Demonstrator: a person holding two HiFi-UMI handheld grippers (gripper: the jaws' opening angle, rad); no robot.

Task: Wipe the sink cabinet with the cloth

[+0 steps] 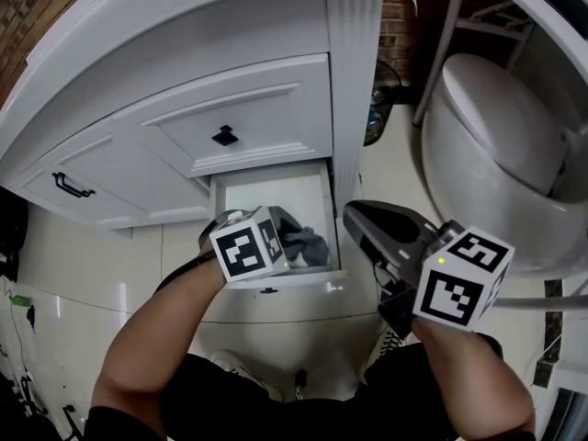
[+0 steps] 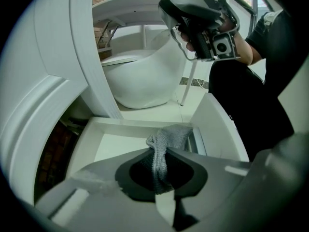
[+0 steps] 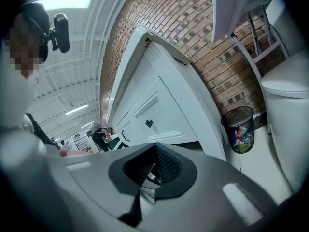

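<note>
The left gripper (image 2: 161,170) is pinched on the grey cloth (image 2: 166,139). A narrow fold of the cloth runs up between the jaws, and the rest bunches just beyond the tips. Gripper and cloth are both inside the open bottom drawer (image 2: 215,122), with the cloth near the drawer's right wall, above the bare white floor of the drawer. In the head view the left gripper's marker cube covers most of the jaws, and the cloth shows at the cube's right edge.

The right gripper (image 3: 154,166) has its jaws pressed together with nothing between them. It is held in the air to the right of the drawer and apart from it, pointing toward the cabinet (image 1: 257,108).

Above the open drawer, the cabinet has a shut drawer with a small black knob (image 1: 225,136). To the left is a door with a black bar handle (image 1: 72,186).

To the right of the cabinet stands a white toilet (image 1: 496,145). Between the two, against the brick wall (image 3: 193,37), sits a mesh bin (image 3: 239,129) holding coloured scraps.
</note>
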